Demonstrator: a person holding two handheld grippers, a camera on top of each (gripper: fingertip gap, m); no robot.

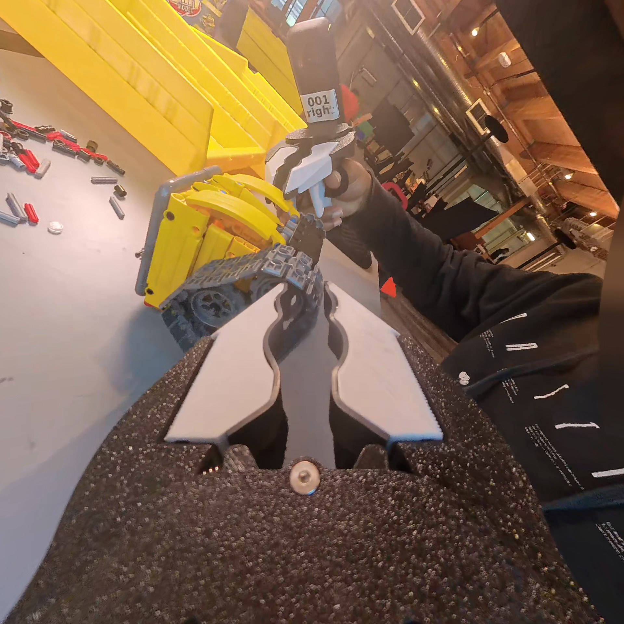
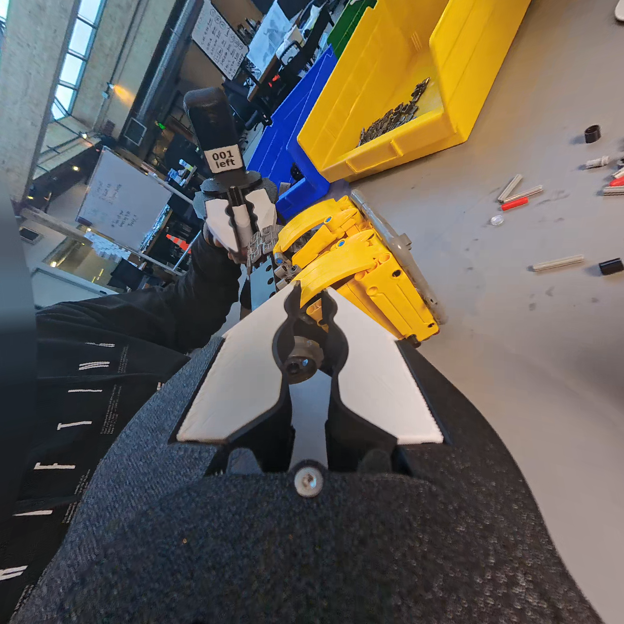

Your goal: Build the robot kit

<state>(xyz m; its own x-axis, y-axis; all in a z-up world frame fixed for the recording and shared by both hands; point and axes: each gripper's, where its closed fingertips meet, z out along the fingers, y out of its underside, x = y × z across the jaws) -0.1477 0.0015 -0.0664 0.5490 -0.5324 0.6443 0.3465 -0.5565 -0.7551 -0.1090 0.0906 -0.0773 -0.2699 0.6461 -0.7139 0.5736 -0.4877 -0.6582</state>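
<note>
Yellow plastic fills the far left: a row of yellow bins (image 1: 141,87) stands along the grey table (image 1: 67,337), with loose red, grey and black pins (image 1: 33,158) scattered in front of them. Right of the pins lies the yellow tracked model (image 1: 189,243), tipped on its side. My left gripper (image 1: 305,287) has its fingers closed around the grey track (image 1: 270,266) at the model's near end, the links pinched between the tips. Further right my right gripper (image 1: 317,202) comes down onto the model's upper edge; from its own camera its tips (image 2: 312,293) are clamped on a yellow curved panel (image 2: 331,270), with a grey wheel hub (image 2: 300,361) sitting in the hollow between the fingers. A blue bin (image 2: 287,145) and another yellow bin (image 2: 388,101) holding small dark parts stand beyond.

With both grips on flexible or thin pieces, I judge it best to hold firmly but evenly, keep the two grippers aligned, and avoid twisting, since the track could slip off or the panel pop loose.
</note>
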